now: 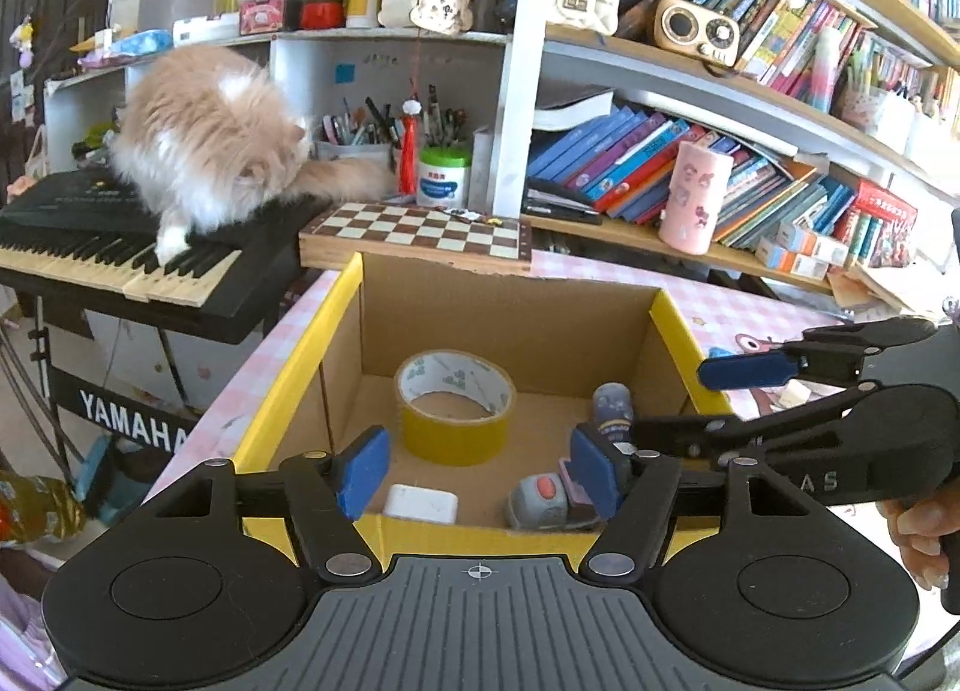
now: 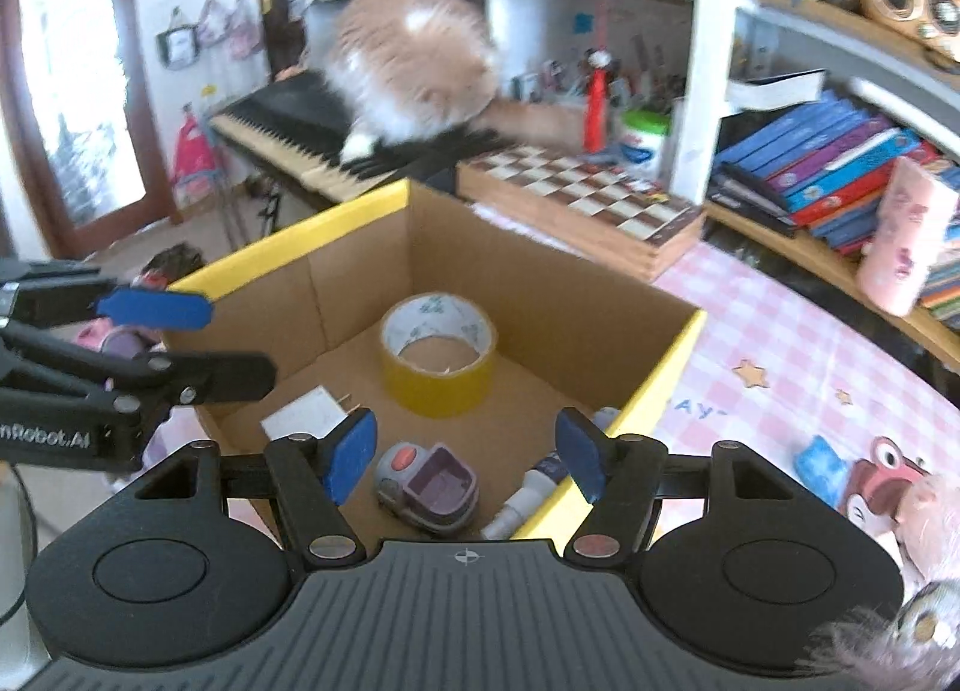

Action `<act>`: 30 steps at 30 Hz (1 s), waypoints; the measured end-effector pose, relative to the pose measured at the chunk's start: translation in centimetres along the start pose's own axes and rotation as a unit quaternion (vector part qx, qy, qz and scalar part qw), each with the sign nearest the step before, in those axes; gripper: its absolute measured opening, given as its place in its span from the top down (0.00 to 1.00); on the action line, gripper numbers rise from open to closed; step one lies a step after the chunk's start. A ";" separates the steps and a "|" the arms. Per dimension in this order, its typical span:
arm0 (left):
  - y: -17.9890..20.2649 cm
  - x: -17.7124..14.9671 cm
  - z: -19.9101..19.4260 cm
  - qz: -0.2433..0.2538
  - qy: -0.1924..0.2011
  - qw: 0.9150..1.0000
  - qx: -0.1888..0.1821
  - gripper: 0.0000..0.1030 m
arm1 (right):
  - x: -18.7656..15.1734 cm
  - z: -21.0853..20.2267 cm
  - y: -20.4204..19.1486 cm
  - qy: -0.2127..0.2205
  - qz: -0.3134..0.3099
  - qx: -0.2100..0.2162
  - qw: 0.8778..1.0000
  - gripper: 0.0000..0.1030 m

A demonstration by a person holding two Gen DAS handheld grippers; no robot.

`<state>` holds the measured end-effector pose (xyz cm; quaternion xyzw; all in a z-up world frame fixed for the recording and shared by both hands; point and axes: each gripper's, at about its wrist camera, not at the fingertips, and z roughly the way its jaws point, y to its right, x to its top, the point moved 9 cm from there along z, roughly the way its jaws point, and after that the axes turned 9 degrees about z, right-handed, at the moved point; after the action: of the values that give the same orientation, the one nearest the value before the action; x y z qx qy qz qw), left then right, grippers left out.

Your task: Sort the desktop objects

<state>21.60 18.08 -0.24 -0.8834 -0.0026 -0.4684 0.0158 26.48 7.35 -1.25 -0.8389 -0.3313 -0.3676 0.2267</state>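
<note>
A cat is recorded upper left on the keyboard. At centre, one cardboard box holds four objects, one tape roll included. Only the right view shows plush toys at lower right on the desk. Left gripper and right gripper are both spread wide, empty.

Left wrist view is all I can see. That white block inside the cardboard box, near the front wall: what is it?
Observer: The right wrist view shows two metal prongs on the white block, so it looks like a plug adapter.
Operator: And the grey gadget with the orange button?
Observer: From the right, its top shows a purple recessed panel.
Operator: Anything not yet sorted?
Observer: Yes, a small blue item lies on the pink checked cloth, to the right of the box.
</note>
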 end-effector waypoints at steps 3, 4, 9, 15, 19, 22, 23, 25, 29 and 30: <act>-0.2 -0.1 -1.0 0.001 0.013 1.000 0.011 0.24 | -0.1 -1.1 0.1 0.021 0.014 -0.023 0.999 0.38; -0.3 -0.2 -1.3 0.001 0.016 1.000 0.015 0.22 | -0.2 -1.3 0.2 0.025 0.019 -0.029 0.999 0.39; -0.7 -0.6 -2.8 -0.003 0.030 0.999 0.023 0.19 | -1.3 -3.3 1.0 0.045 0.050 -0.068 0.995 0.39; -0.5 -1.7 -4.2 -0.004 0.037 0.999 0.015 0.16 | -3.5 -5.4 1.1 0.044 0.069 -0.103 0.991 0.38; -0.1 -2.7 -5.0 -0.005 0.034 0.999 0.007 0.15 | -4.8 -6.7 0.6 0.047 0.083 -0.118 0.988 0.38; 0.2 -3.6 -5.6 -0.005 0.029 1.000 0.003 0.15 | -5.8 -7.7 0.2 0.052 0.088 -0.129 0.986 0.37; 0.3 -3.9 -5.9 -0.005 0.028 1.000 0.001 0.15 | -6.1 -7.9 0.0 0.052 0.090 -0.132 0.986 0.37; 0.5 -4.5 -6.3 -0.004 0.026 1.000 -0.002 0.15 | -6.9 -8.5 -0.6 0.053 0.093 -0.137 0.985 0.37; 0.7 -5.8 -7.2 -0.004 0.020 1.000 -0.007 0.15 | -8.4 -9.3 -1.6 0.052 0.097 -0.146 0.983 0.35; 0.8 -6.0 -7.4 -0.005 0.019 1.000 -0.007 0.15 | -8.8 -9.5 -1.9 0.051 0.098 -0.148 0.983 0.35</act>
<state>12.11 17.10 -1.05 -0.8745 -0.0031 -0.4850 0.0073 16.18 -0.69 -1.80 -0.8716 -0.1771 -0.4311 0.1521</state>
